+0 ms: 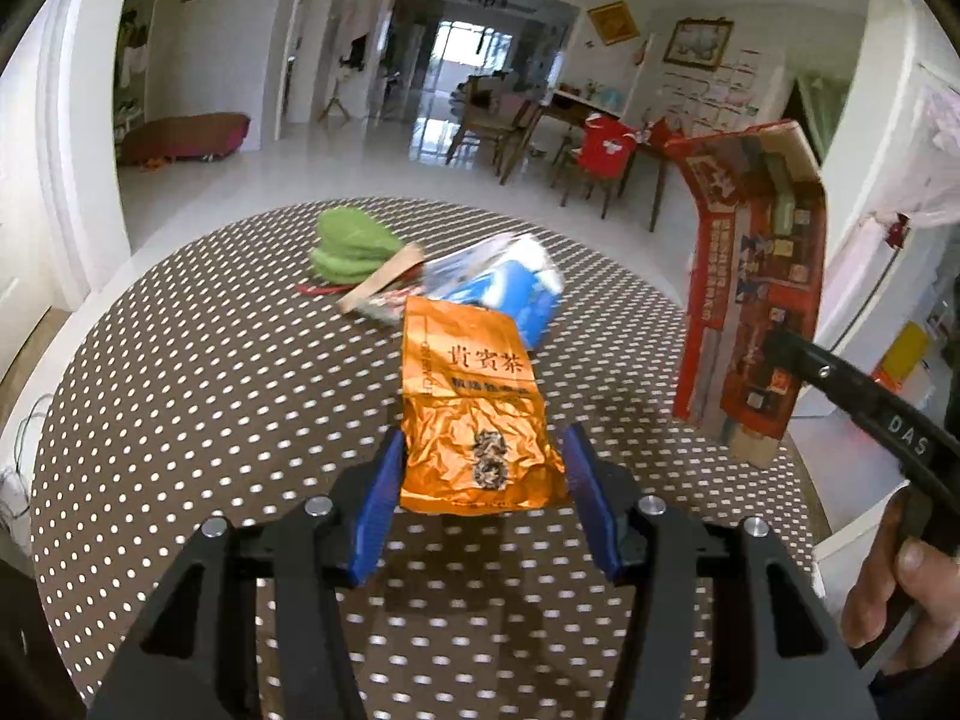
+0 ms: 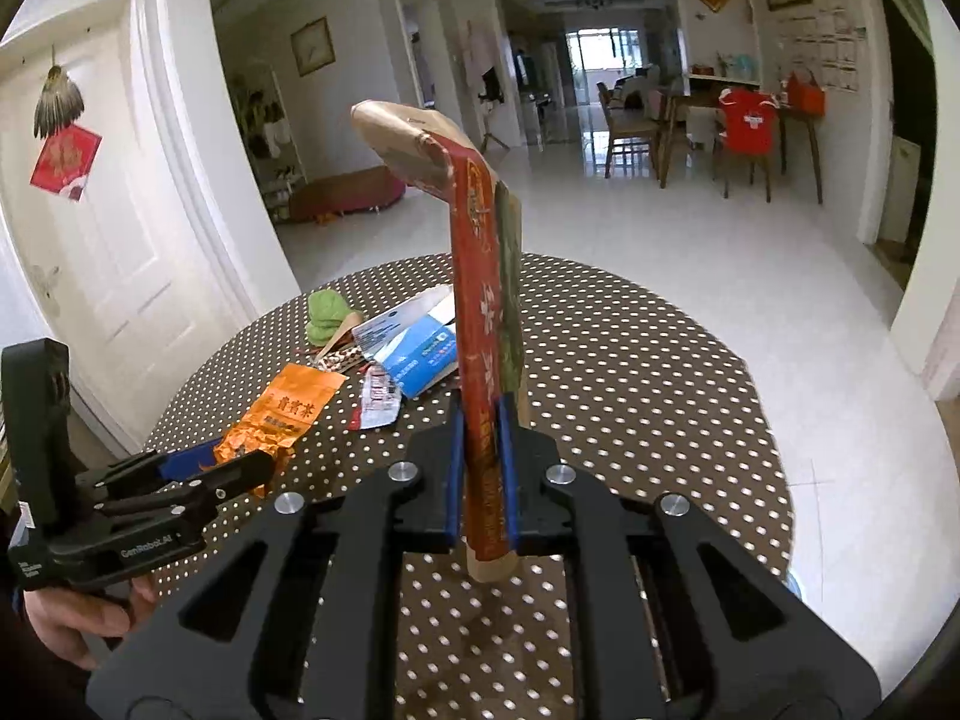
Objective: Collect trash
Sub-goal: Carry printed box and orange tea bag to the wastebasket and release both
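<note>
An orange foil tea packet (image 1: 474, 396) sits between the blue pads of my left gripper (image 1: 483, 438), which press on its two sides just above the dotted table (image 1: 210, 390). In the right wrist view the same packet (image 2: 294, 402) sticks out of the left gripper (image 2: 240, 456) at the left. My right gripper (image 2: 483, 408) is shut on a flattened red carton (image 2: 480, 300) that stands upright with its top bent over. From the left wrist view the carton (image 1: 756, 276) hangs at the right, clear of the table, with the right gripper (image 1: 786, 354) pinching its edge.
More litter lies at the far side of the round table: a blue-and-white box (image 1: 510, 294), a green cloth (image 1: 348, 246), a flat wooden stick (image 1: 384, 279) and a small white-and-red wrapper (image 2: 378, 399). Beyond are white floor, chairs and a dining table.
</note>
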